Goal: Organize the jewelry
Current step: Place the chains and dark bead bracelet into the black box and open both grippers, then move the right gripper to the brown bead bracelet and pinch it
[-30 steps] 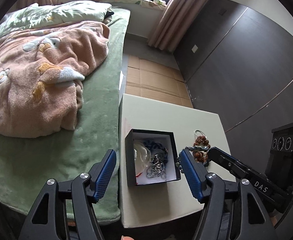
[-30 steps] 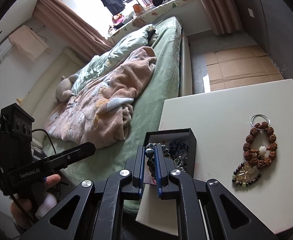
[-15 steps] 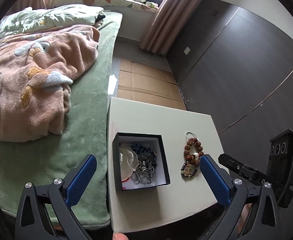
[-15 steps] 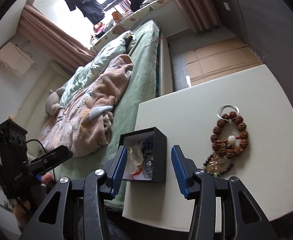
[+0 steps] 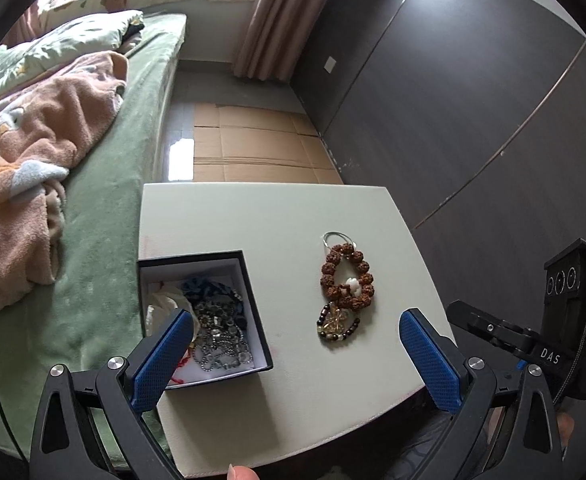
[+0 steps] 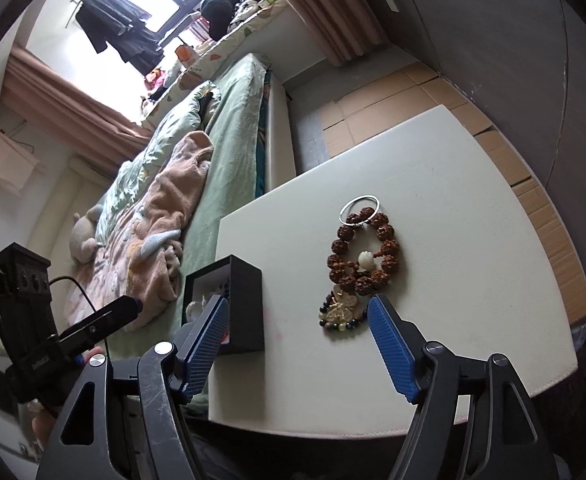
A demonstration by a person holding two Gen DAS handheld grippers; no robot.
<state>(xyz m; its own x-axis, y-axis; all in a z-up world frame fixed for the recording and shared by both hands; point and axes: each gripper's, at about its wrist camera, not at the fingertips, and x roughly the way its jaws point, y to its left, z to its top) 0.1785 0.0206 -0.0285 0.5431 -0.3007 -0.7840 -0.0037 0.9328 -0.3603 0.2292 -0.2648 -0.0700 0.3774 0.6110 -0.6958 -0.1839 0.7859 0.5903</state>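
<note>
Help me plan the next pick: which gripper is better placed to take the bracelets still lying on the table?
Probably right. The right gripper, empty, its jaws just opening, has the small beaded bracelet right by its fingertips; the left gripper sits nearer the black box.

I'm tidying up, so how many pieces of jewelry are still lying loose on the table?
3: a silver ring farthest back, the brown bead bracelet touching it, and a dark bead bracelet nearest the grippers. The rest sit tangled in the box.

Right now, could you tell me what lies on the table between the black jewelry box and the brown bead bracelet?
Nothing: between the black jewelry box and the brown bead bracelet the white table is bare, shown plainly in the left wrist view.
</note>
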